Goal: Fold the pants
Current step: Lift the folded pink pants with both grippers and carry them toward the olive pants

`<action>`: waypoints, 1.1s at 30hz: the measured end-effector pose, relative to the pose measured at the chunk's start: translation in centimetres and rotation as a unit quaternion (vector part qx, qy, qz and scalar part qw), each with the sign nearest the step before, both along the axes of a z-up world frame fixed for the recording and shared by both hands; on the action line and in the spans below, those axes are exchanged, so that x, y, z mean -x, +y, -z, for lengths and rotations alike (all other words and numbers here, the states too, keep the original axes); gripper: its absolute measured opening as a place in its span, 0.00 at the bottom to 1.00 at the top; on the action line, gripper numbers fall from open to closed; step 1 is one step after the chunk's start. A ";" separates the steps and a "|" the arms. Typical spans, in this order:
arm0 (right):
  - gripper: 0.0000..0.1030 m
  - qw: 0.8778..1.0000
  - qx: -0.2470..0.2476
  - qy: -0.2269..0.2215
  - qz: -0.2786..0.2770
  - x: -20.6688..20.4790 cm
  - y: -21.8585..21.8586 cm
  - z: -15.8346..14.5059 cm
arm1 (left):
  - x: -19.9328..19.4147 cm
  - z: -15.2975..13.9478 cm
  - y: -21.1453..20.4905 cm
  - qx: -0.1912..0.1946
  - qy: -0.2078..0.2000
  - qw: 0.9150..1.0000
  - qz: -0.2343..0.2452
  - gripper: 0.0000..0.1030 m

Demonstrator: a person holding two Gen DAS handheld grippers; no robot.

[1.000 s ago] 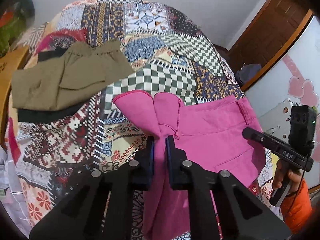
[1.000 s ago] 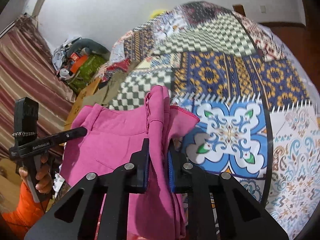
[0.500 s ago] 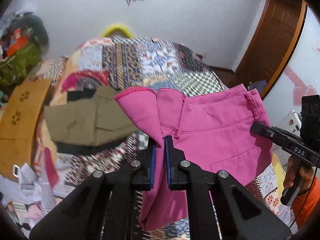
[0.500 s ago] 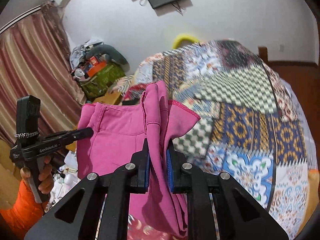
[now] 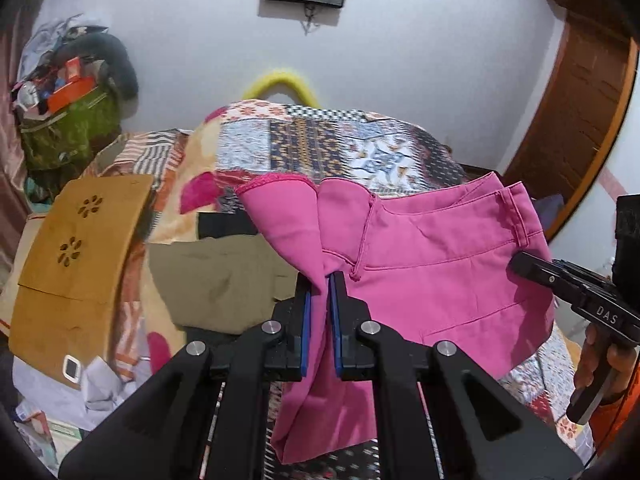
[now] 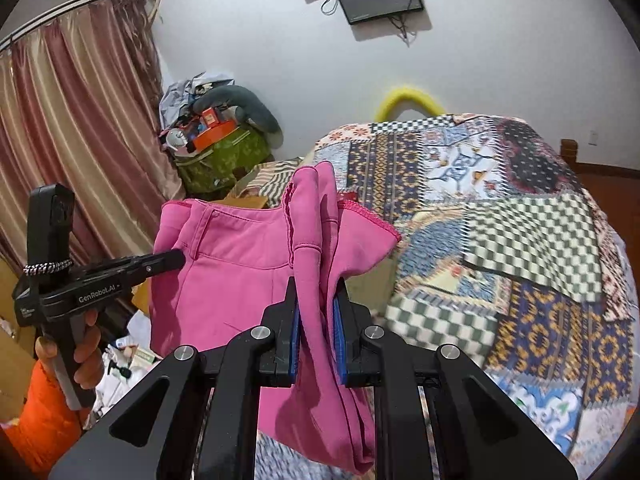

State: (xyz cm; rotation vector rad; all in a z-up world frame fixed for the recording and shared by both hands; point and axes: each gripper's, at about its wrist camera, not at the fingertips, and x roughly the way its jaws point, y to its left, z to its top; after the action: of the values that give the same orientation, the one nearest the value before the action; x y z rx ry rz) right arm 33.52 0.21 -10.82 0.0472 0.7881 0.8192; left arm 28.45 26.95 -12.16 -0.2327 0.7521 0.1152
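The pink pants [image 5: 432, 264] hang in the air above the patchwork bedspread [image 5: 332, 148], stretched between both grippers. My left gripper [image 5: 319, 280] is shut on one bunched corner of them. My right gripper [image 6: 316, 284] is shut on the other corner of the pink pants [image 6: 236, 264]. Each gripper shows in the other's view: the right one [image 5: 520, 266] at the pants' far edge, the left one [image 6: 176, 258] likewise. The lower part of the pants hangs below the fingers.
Folded olive pants [image 5: 220, 280] lie on a black garment on the bed at the left. A wooden board [image 5: 76, 248] stands at the bed's left edge. Bags and clutter [image 6: 216, 140] are piled by the curtain. A door [image 5: 580, 120] is at the right.
Both grippers have risen, lifting the pink pants off the bedspread and tilting the views up toward the wall. The grips have not changed.
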 end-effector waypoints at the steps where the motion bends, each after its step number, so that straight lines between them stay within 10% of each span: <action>1: 0.12 1.000 0.000 0.000 -0.003 -0.2 0.8 0.1 | -0.3 0.2 0.8 0.001 0.001 1.000 -0.005 0.08; 19: 0.12 0.999 0.025 0.027 -0.018 -6.9 12.7 7.5 | -8.1 8.4 11.5 0.024 0.056 0.995 -0.076 0.08; 33: 0.20 0.989 0.133 0.059 0.021 -10.9 14.2 15.7 | -10.8 18.4 14.6 -0.038 0.146 0.983 -0.104 0.09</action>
State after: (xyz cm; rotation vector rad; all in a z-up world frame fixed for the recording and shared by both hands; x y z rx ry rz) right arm 44.43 14.39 -26.53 -0.1264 1.0000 0.6699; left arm 39.21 41.57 -30.60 -0.2249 1.0127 0.3826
